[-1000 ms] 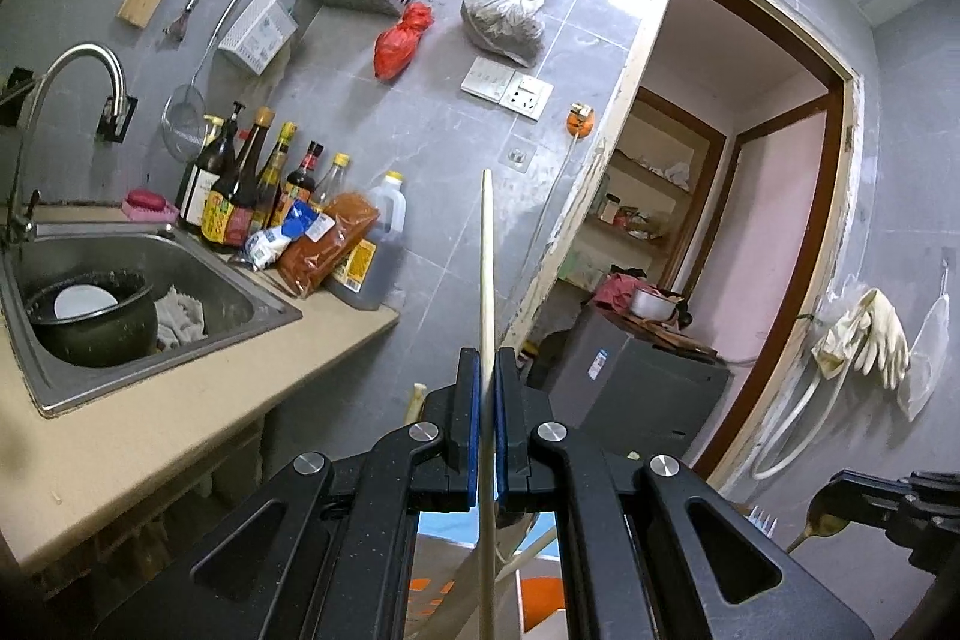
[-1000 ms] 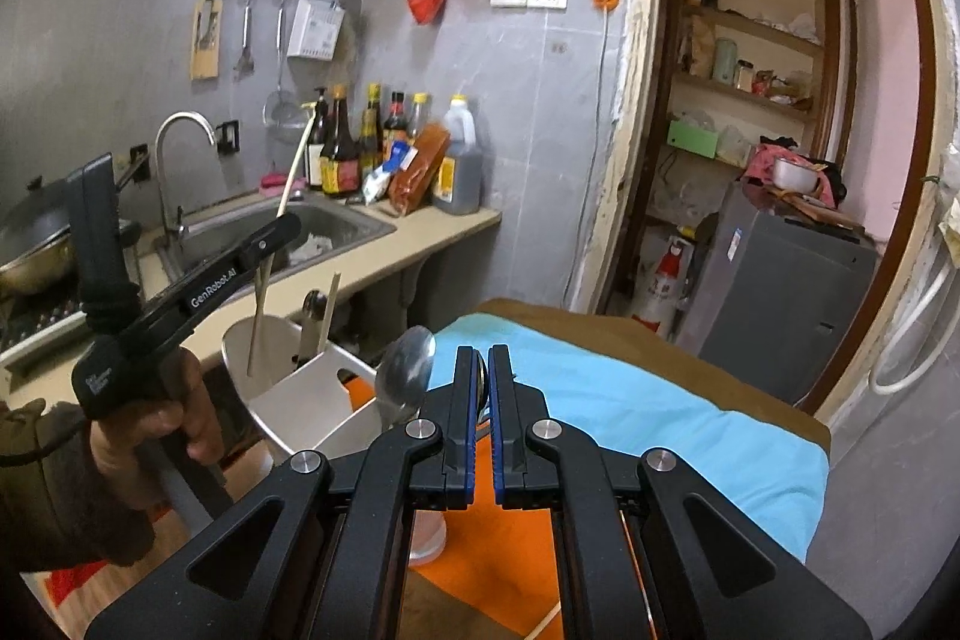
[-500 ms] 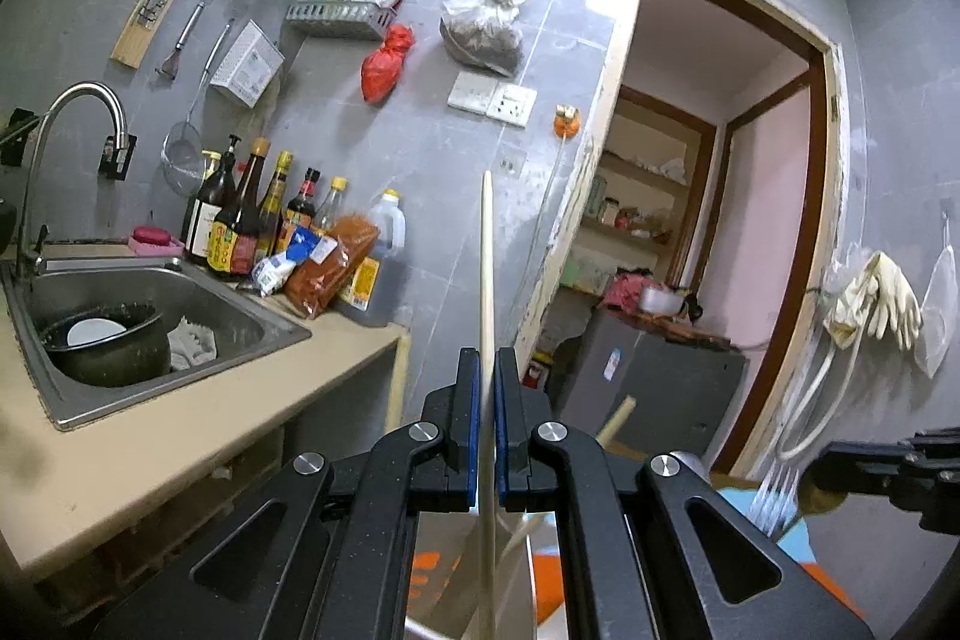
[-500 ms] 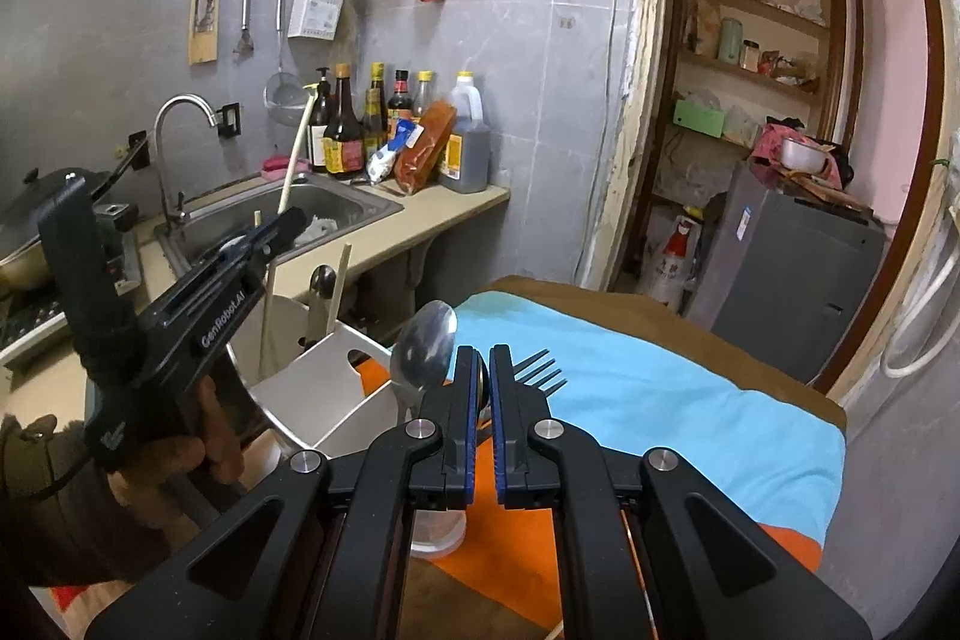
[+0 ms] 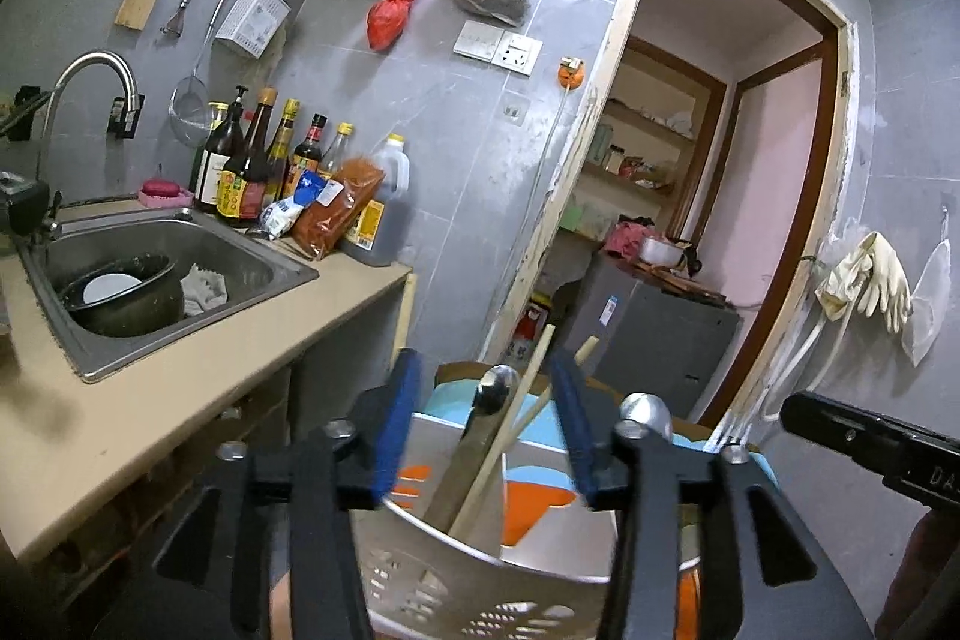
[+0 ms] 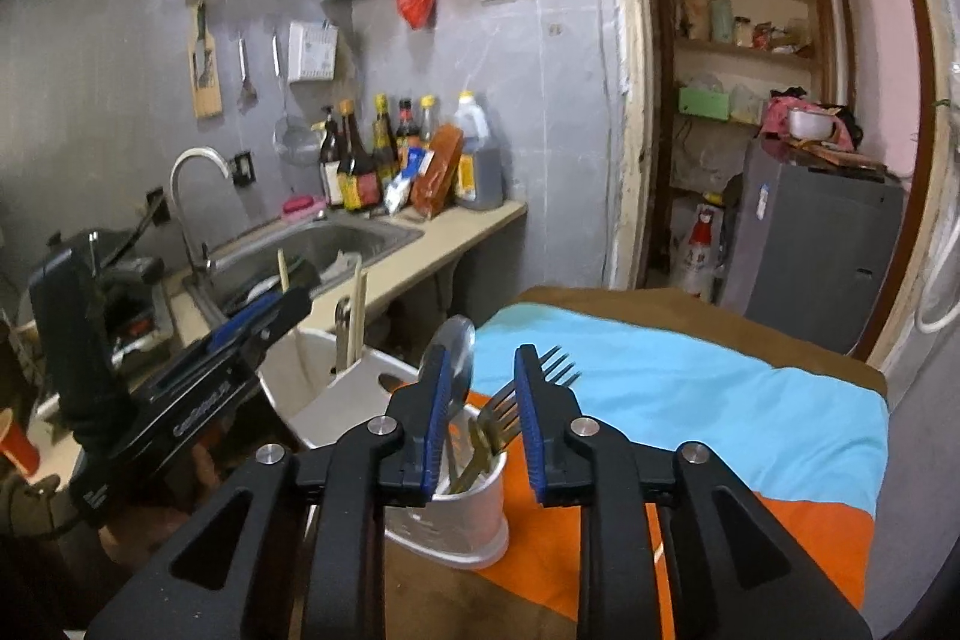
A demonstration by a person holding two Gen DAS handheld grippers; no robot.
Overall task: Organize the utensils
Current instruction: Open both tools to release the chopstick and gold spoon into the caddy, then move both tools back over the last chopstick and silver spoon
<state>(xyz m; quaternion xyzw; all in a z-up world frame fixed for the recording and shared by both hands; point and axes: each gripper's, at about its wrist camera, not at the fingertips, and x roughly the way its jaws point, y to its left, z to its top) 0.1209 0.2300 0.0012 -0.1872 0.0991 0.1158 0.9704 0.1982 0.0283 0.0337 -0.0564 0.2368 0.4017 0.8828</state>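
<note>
The left gripper [image 5: 483, 400] is hanging just above a white holder [image 5: 480, 580], and its jaws are opening, now standing about half wide with nothing pressed by the blue pads. Between them a chopstick [image 5: 504, 436] is leaning loose in the holder, its top tilting toward the right jaw; a second chopstick [image 5: 585, 346] is poking up just beyond that jaw, and a round metal handle end [image 5: 497, 383] is standing beside the first, a little nearer the left jaw. The holder is sitting directly below and ahead of this gripper, on a cloth [image 6: 690, 388] of blue and orange that is covering the table [image 6: 600, 295]. The right gripper [image 6: 480, 376] is hovering over a small cup [image 6: 462, 514] just below its tips, and its jaws are opening too, narrow so far, gripping nothing. A spoon [image 6: 457, 340] is rising out of the cup just behind the left jaw, and a fork [image 6: 510, 400] is standing in the gap between the jaws, its tines showing past the right one; whether it is brushing a pad I cannot tell. To the left of the right gripper a hand [image 6: 150, 496] is carrying the other tool beside the holder. Farther off to the left a sink [image 5: 174, 244] is holding a dark pot [image 5: 123, 292], with bottles [image 5: 264, 160] lined up behind it.
</note>
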